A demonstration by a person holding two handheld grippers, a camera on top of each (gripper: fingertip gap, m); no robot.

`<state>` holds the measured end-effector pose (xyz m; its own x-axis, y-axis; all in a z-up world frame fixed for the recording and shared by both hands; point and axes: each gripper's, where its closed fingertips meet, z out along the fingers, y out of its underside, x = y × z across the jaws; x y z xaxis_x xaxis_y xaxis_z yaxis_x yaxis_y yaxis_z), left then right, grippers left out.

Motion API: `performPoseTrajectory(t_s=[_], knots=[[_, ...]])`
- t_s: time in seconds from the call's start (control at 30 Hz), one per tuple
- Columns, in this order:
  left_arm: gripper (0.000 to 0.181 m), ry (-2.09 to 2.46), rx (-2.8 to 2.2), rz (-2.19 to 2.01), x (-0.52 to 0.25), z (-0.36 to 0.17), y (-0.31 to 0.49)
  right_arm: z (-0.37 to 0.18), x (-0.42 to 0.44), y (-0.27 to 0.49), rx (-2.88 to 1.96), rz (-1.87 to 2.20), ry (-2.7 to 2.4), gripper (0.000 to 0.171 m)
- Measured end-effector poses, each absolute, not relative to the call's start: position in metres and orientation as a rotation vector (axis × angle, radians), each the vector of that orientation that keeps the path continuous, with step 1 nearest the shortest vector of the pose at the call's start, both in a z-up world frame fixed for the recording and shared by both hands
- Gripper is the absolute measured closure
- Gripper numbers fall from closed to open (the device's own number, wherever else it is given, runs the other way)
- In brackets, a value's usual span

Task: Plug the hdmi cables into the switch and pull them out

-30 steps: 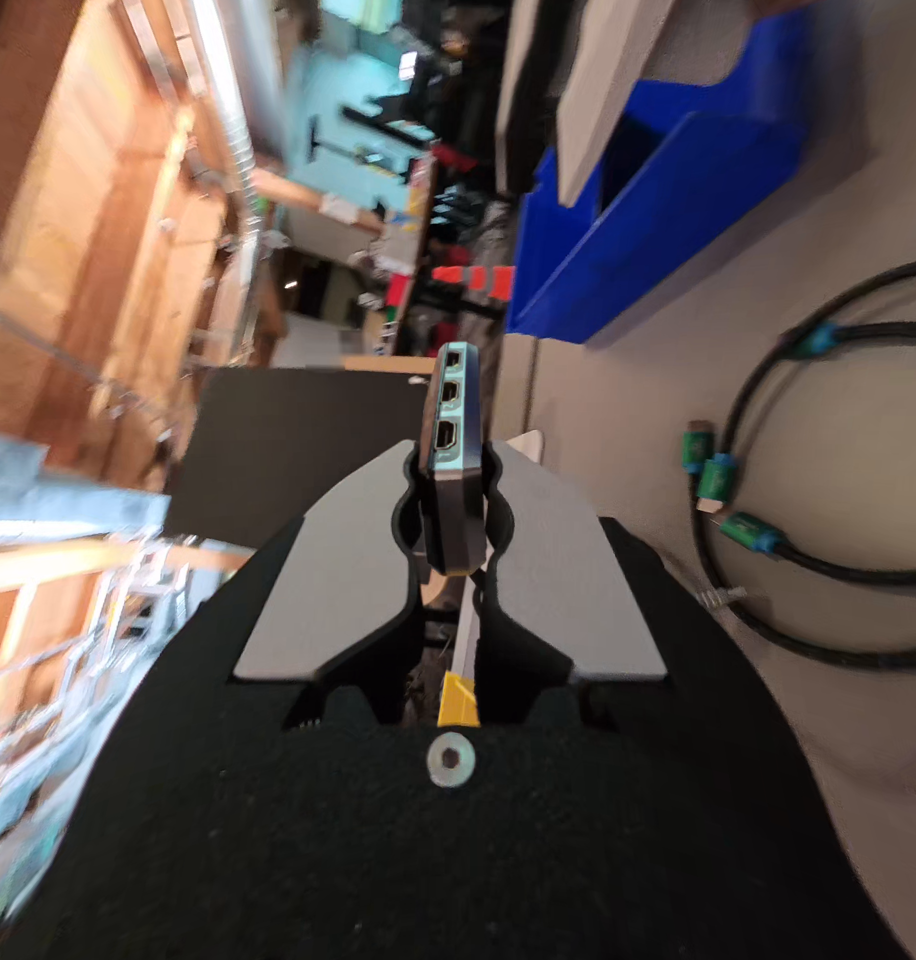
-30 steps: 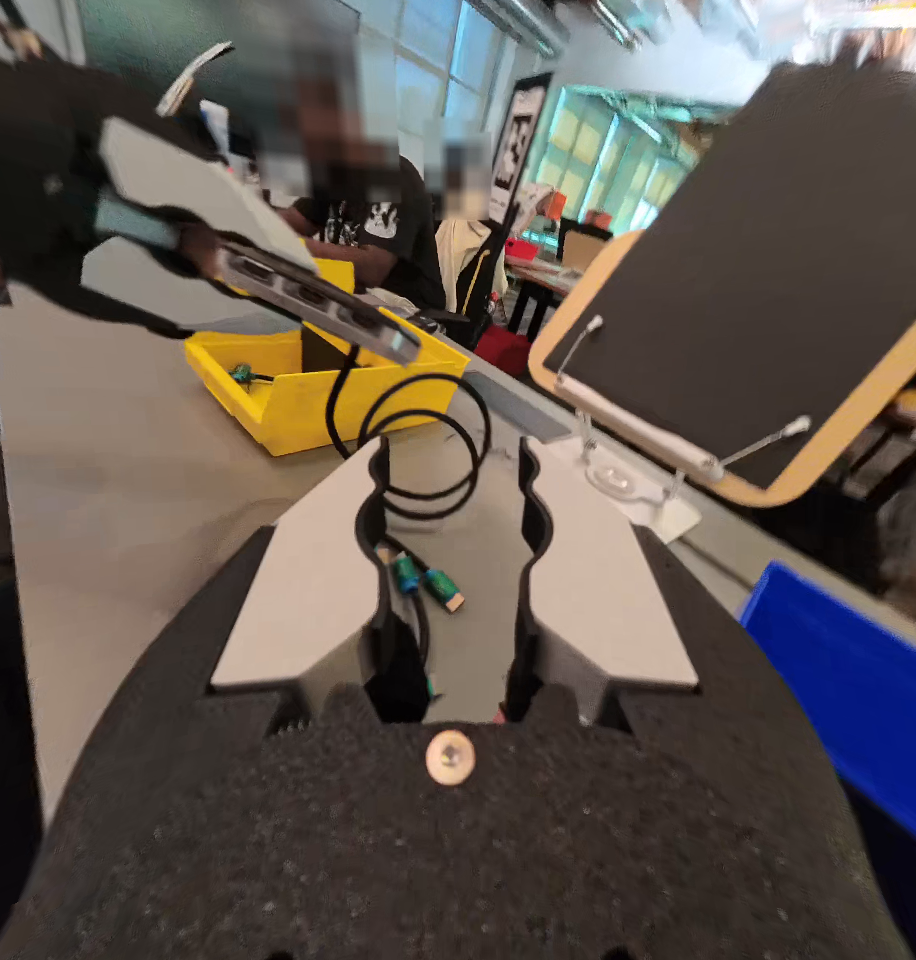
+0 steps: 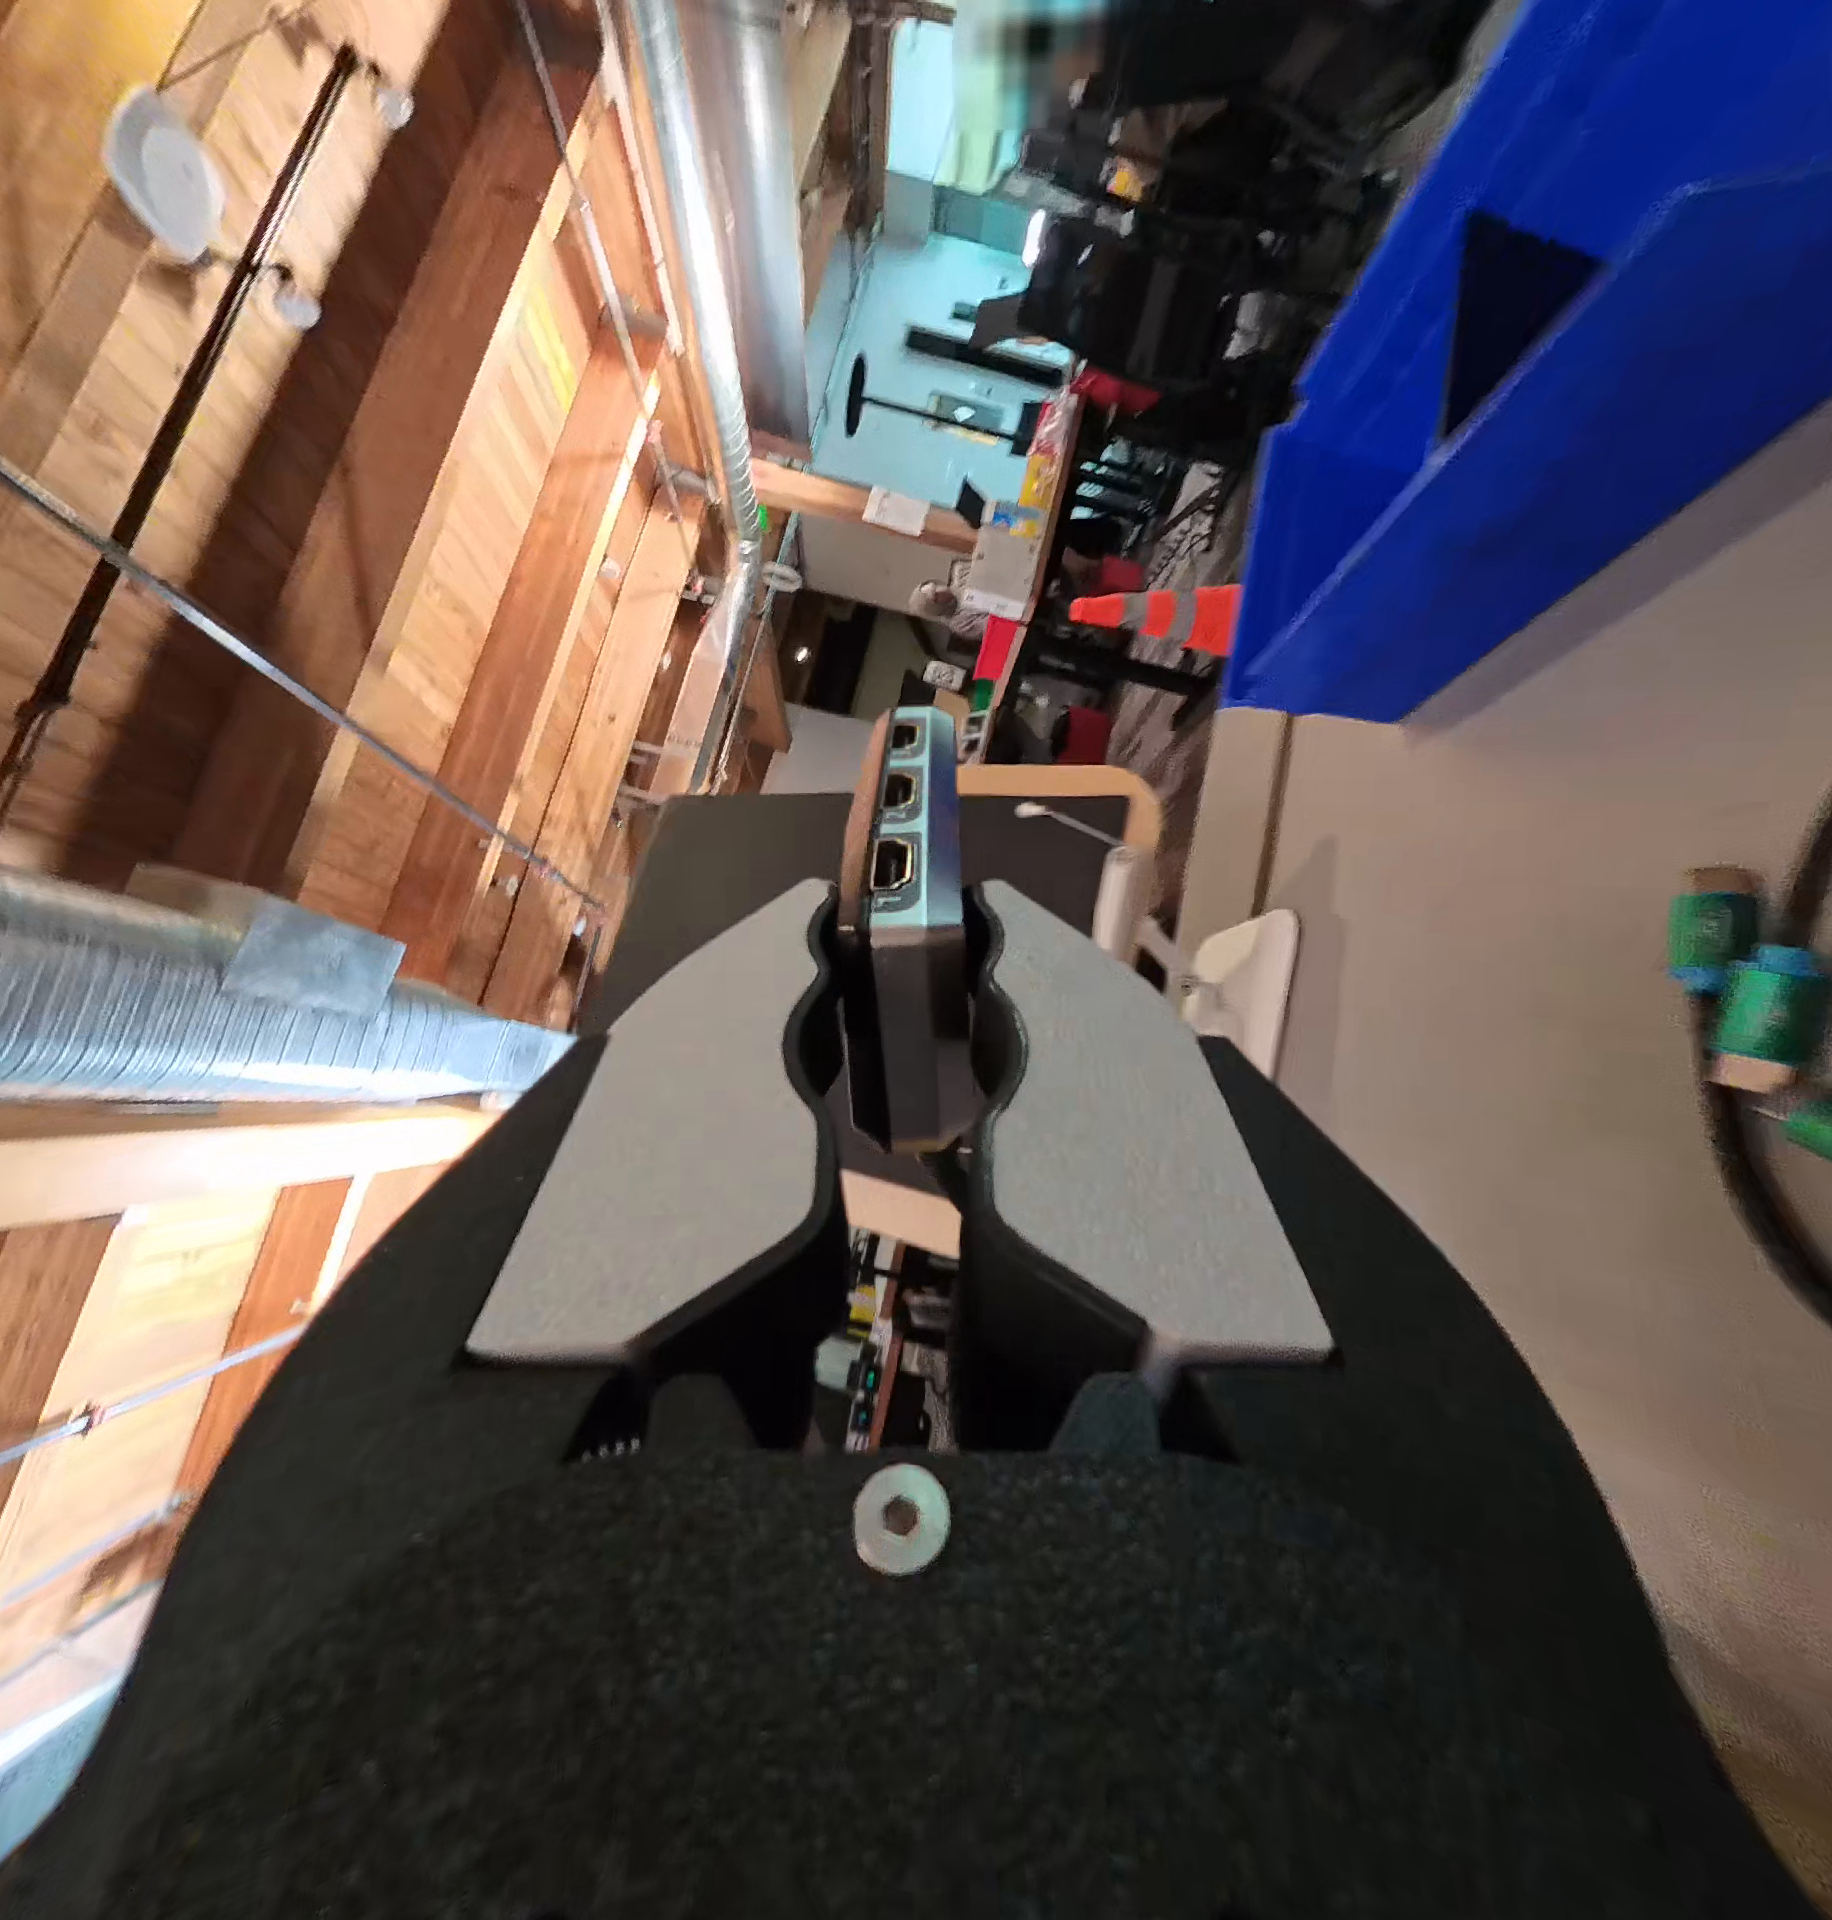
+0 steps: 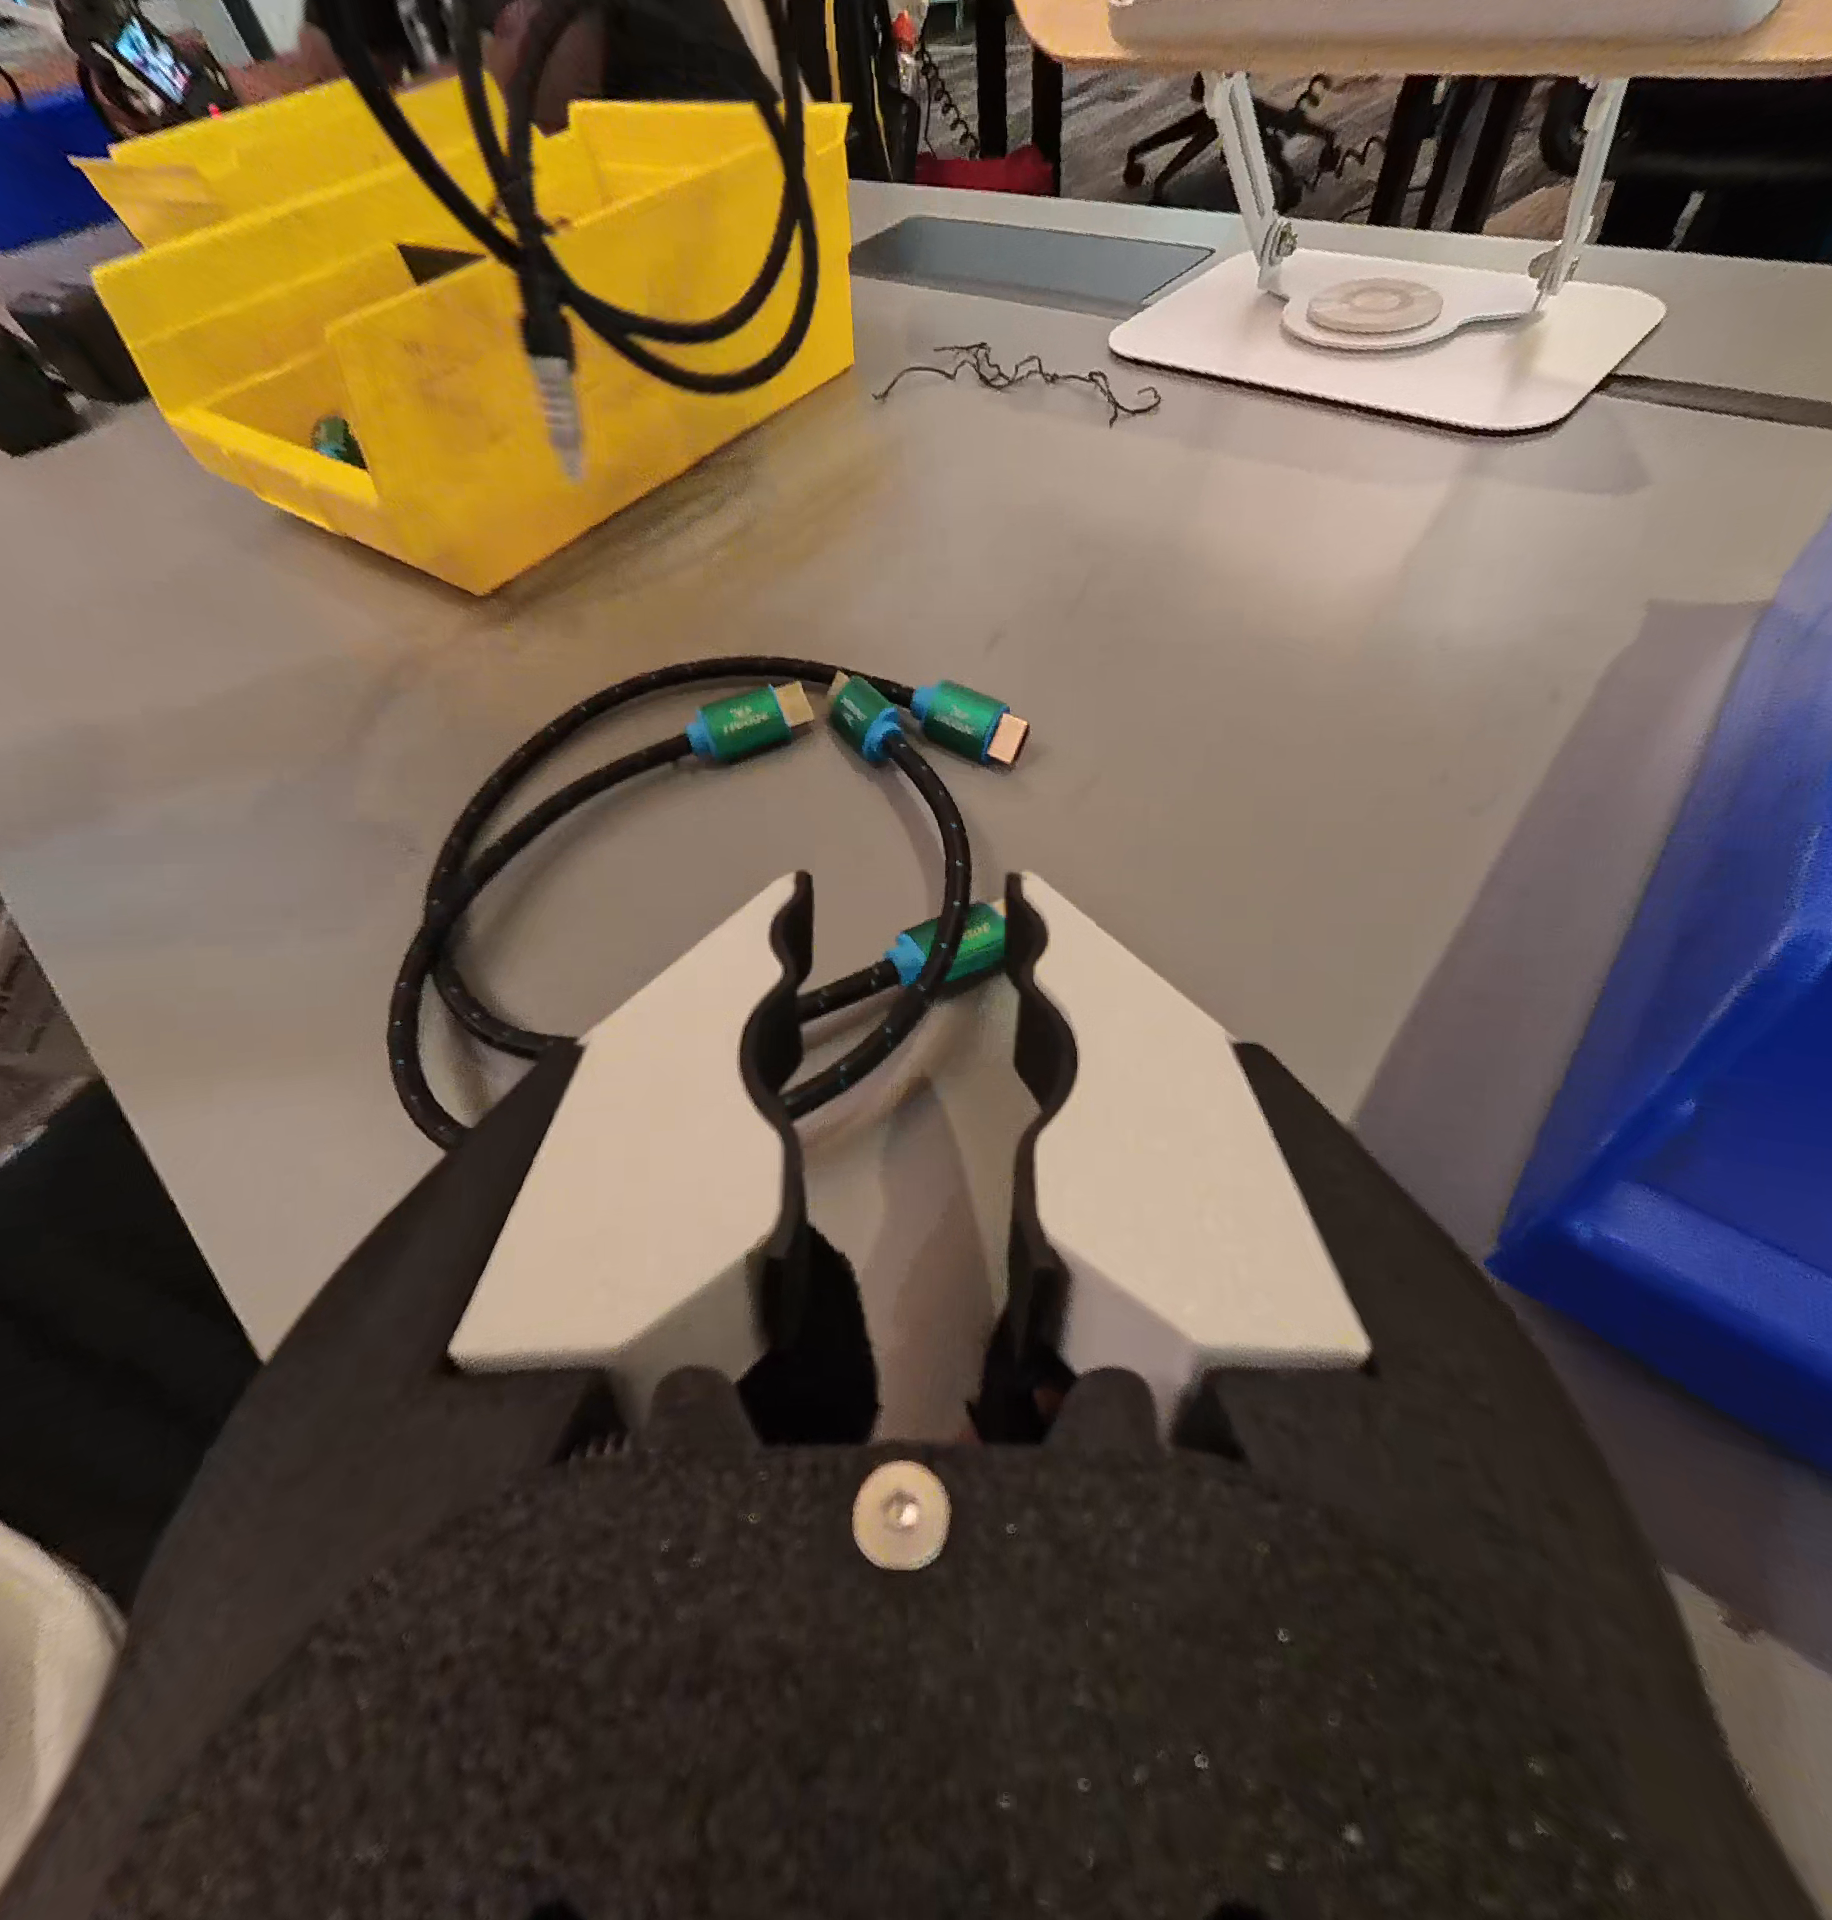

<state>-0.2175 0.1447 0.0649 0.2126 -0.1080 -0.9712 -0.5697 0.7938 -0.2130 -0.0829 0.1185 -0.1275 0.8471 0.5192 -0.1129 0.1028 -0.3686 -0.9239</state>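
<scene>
- The grey table (image 4: 1255, 644) took up most of the right wrist view, with a yellow bin (image 4: 455, 343) at about 11 o'clock and a blue bin (image 4: 1743, 1091) at 3 o'clock. A white stand (image 4: 1390, 332) sat at 1 o'clock.
- The left gripper (image 3: 899, 935) was up off the table and rolled on its side, jaws pinched onto the switch (image 3: 904, 894). Its three ports ran up toward 12 o'clock, all empty as far as I could see.
- A dark lead from the switch hung down in front of the yellow bin – that's my guess at what the dangling cable (image 4: 538, 260) was.
- The hdmi cables (image 4: 683, 831) lay looped on the table dead centre, four green plugs showing.
- The right gripper (image 4: 907, 904) hovered over them with jaws spread wide and holding nothing. The nearest plug (image 4: 948, 951) sat just inside its right finger (image 4: 1120, 1091).
- So I'd call this the reach-for-first-cable step – nothing plugged in yet.
- Next move probably calls for dropping onto that plug's green shell, gripping it square, then lining the metal tip up with a port.
</scene>
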Motion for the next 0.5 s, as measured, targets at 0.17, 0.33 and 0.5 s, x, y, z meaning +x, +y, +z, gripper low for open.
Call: performPoseTrajectory(t_s=[0.17,0.33,0.5], knots=[[0.160,1.462,-0.686,0.352,-0.216,-0.032,0.129,-0.128,-0.086,0.129,-1.916,0.410,-0.546,0.134],[0.160,1.429,-0.801,0.305,-0.228,-0.059,0.118,-0.132,-0.125,0.158,-1.866,0.194,-0.986,0.133],[0.160,1.301,-0.907,0.164,-0.236,-0.043,0.126,-0.161,-0.154,0.178,-1.846,-0.041,-1.434,0.134]])
